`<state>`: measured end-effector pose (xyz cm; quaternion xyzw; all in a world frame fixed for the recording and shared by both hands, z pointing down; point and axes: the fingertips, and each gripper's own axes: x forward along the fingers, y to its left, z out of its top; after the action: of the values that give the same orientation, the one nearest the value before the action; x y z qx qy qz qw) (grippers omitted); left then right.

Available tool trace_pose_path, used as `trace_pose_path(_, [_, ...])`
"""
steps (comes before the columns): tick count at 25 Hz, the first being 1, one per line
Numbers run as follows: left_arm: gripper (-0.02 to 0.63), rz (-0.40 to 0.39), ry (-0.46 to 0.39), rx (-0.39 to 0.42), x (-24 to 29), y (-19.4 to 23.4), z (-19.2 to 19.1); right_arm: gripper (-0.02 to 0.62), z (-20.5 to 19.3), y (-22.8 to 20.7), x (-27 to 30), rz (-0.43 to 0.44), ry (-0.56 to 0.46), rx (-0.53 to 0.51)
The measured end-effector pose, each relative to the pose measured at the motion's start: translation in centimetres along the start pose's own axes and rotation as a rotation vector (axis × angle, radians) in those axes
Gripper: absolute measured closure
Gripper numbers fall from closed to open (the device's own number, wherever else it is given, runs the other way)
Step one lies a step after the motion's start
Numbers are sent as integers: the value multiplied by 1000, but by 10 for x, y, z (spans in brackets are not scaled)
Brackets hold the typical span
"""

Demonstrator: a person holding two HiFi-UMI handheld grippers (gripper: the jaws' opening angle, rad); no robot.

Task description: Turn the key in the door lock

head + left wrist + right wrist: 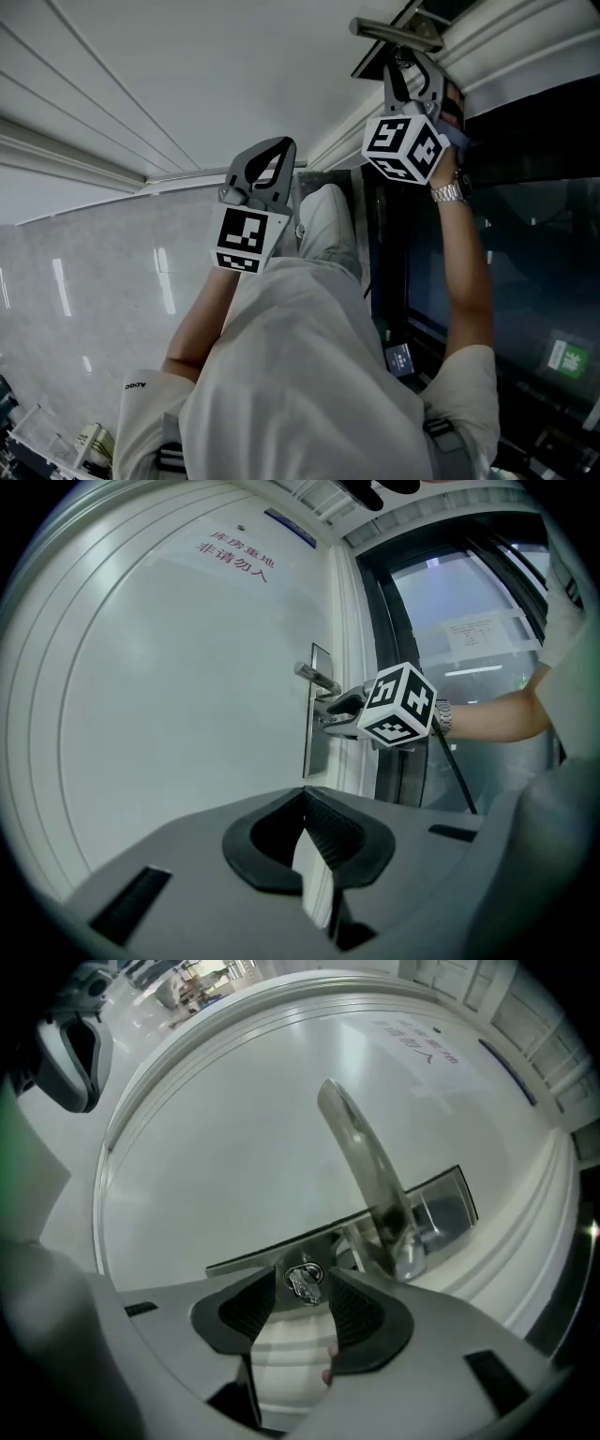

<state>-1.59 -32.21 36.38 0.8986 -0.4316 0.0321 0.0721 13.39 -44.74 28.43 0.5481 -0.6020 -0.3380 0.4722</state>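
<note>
Head view: the right gripper (412,67) is held just beside the door handle (396,33), while the left gripper (267,161) is kept well apart from it.

Left gripper view: the jaws are seen pressed together, empty. "库房重地 非请勿入" is printed in red (232,559) on the door (187,705), well above the handle.

Right gripper view: the jaws are spread either side of the key (303,1282), unclamped. The key is seated in the lock plate (441,1206) beside the handle.

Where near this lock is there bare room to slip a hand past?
Free: the wide plain door panel below the red lettering, away from the lock plate. Crowded: around the key, where the right gripper sets open jaws either side, beside the lever handle. The left gripper hangs back, shut and empty.
</note>
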Motion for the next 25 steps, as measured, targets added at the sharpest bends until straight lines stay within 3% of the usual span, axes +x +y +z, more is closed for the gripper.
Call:
trace_pose_path(6, [597,0,3,5,1,-1,1,417,-3,12,4,18,21,-73])
trace_pose_path(13, [597,-17,8,5,5,-5,-1,436,-3,13,6,14,18,-48])
trace_pose_path(21, [597,-38,20,6,8,-12,-5,492,-2,5,6,-43,17,-10])
trace_pose_path(25, [597,-39,22,6,9,-12,-6,575,-2,-3,7,-81,22,40])
